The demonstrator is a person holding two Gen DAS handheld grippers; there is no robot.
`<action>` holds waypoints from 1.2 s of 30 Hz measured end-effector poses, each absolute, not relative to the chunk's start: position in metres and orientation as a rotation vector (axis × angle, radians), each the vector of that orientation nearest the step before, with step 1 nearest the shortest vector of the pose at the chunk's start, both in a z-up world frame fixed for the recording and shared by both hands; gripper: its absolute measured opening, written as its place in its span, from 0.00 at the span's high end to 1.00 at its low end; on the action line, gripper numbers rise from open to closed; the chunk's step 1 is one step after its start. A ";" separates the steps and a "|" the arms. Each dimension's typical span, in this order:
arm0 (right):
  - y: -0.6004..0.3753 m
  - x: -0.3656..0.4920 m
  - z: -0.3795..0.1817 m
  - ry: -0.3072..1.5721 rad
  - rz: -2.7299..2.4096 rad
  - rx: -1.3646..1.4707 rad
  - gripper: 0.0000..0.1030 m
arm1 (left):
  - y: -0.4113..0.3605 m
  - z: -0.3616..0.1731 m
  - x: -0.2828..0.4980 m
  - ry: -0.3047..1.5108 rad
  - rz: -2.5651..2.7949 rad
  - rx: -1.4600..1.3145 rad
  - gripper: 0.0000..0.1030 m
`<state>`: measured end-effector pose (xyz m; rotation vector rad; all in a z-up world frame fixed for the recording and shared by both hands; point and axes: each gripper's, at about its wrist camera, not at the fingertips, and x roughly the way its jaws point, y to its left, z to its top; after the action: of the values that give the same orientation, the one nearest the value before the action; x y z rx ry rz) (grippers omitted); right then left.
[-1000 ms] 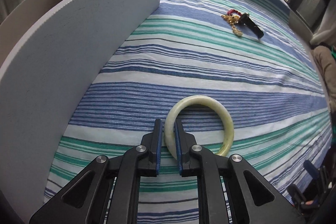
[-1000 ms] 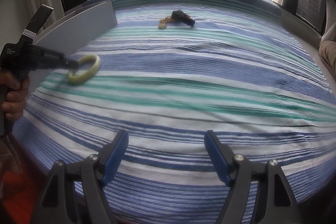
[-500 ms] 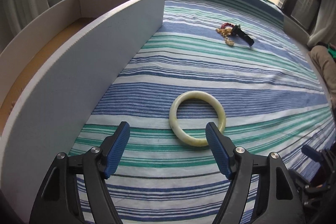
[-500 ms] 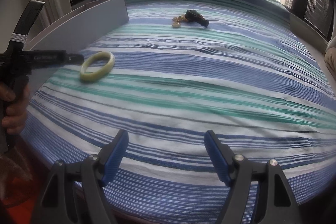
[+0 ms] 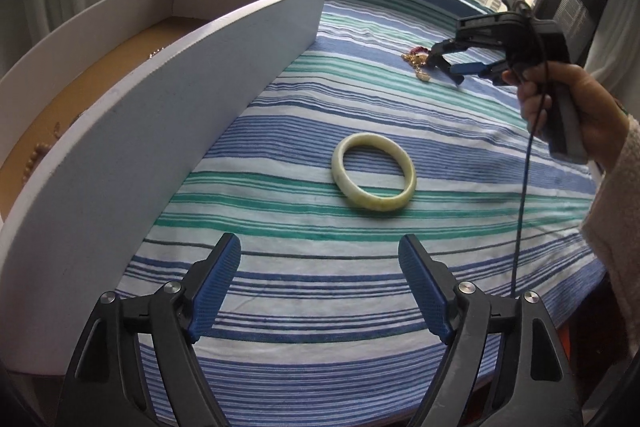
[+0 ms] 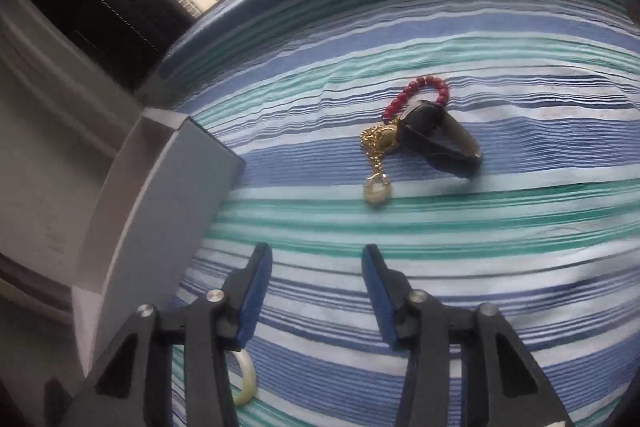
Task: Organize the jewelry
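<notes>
Nearby, on a bed covered in blue, green and white striped cloth (image 5: 280, 131), a pale green jade bangle (image 5: 374, 177) lies flat, ahead of the left gripper (image 5: 320, 283), whose blue-padded fingers are spread wide and hold nothing. Beside the bangle stands a long white cardboard box (image 5: 160, 99) with beads on its brown floor. Farther off, the right gripper (image 6: 316, 291), fingers parted and holding nothing, hovers just short of a small heap: a red bead bracelet (image 6: 416, 93), a gold chain with a pale pendant (image 6: 376, 163) and a dark bangle (image 6: 440, 143).
</notes>
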<state>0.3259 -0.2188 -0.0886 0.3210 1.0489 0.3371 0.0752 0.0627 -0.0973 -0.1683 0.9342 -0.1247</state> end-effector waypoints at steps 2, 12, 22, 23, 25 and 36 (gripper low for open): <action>-0.216 0.354 -0.100 1.053 0.234 0.316 0.56 | 0.068 -0.098 0.073 0.934 -0.115 -0.177 0.20; -0.189 0.409 -0.123 1.029 0.104 0.300 0.56 | 0.086 -0.118 0.072 0.989 -0.084 -0.239 0.20; -0.196 0.366 -0.094 0.959 0.212 0.227 0.80 | 0.093 -0.124 0.063 1.012 -0.077 -0.251 0.20; -0.201 0.354 -0.085 0.946 0.247 0.239 0.80 | 0.093 -0.125 0.063 1.015 -0.074 -0.254 0.20; -0.215 0.328 -0.068 0.931 0.308 0.262 0.80 | 0.094 -0.125 0.061 1.018 -0.074 -0.260 0.20; -0.244 0.185 -0.069 0.986 0.461 0.160 0.80 | 0.078 -0.120 0.056 1.019 -0.099 -0.221 0.20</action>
<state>0.1850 -0.2441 -0.0694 0.1596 0.9865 0.4610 0.0560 0.0779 -0.1196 -0.2207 1.0188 -0.0992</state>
